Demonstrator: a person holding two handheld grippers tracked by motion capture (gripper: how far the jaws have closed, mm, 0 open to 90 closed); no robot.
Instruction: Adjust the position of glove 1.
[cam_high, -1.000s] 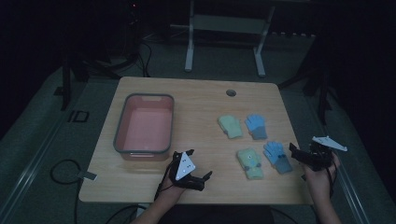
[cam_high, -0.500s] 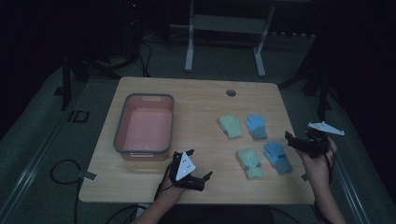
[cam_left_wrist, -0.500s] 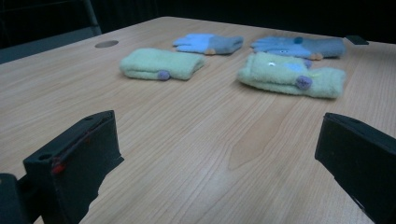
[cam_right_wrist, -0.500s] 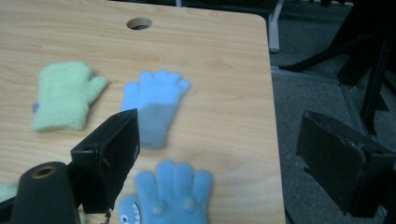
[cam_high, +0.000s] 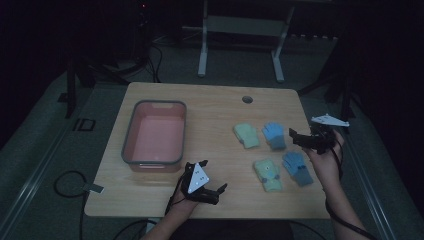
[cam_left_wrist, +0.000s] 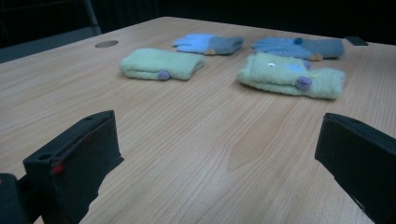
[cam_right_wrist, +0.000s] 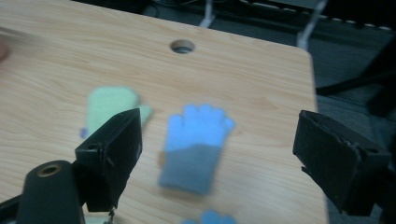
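The right gripper (cam_high: 299, 140) is held with jaws wide apart, above the far blue glove (cam_right_wrist: 196, 145), which lies flat at the right of the table (cam_high: 215, 107). The left gripper (cam_high: 207, 192), jaws also apart, is rested near the front edge. Should the descent be off-centre, the neighbouring green mitten (cam_right_wrist: 112, 109) could be snagged, or only a thin fold pinched and dropped short of the pink tub (cam_high: 154, 134).
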